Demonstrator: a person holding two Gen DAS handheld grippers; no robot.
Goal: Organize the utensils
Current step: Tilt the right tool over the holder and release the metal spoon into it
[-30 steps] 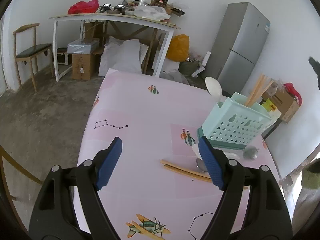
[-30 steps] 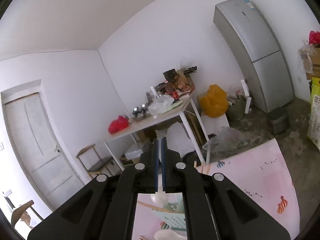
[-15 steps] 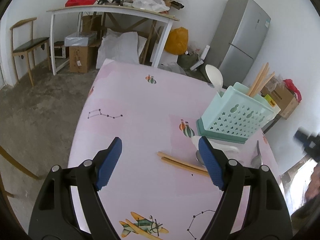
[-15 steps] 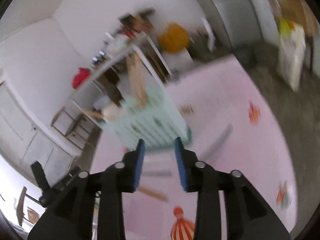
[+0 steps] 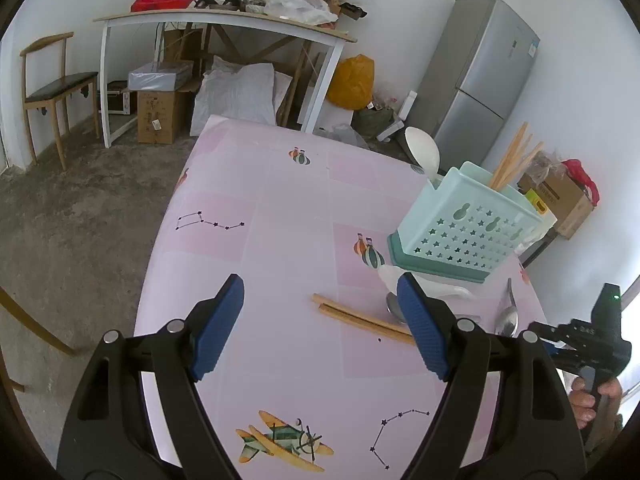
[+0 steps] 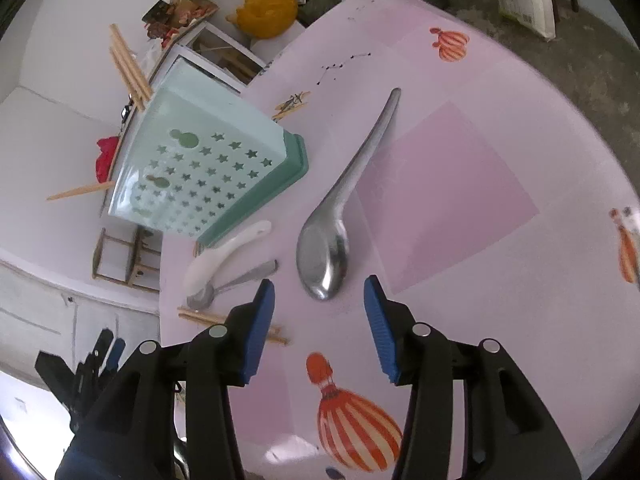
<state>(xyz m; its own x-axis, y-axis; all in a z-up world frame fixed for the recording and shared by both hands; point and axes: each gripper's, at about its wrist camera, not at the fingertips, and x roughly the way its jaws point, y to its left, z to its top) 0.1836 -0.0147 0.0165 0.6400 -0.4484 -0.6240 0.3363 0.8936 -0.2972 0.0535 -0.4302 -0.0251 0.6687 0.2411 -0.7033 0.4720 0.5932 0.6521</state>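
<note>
Utensils are scattered on the pink table (image 5: 260, 208) near a mint utensil basket (image 5: 468, 228), which holds wooden chopsticks (image 5: 514, 158) and a white ladle (image 5: 422, 150). The large steel spoon (image 6: 336, 220) lies flat just beyond the right gripper (image 6: 319, 322), whose jaws are opening with nothing between them. A white spoon (image 6: 224, 254), a small steel spoon (image 6: 224, 286) and loose chopsticks (image 5: 360, 318) lie left of it. The left gripper (image 5: 320, 326) is held spread wide and empty above the cloth.
</note>
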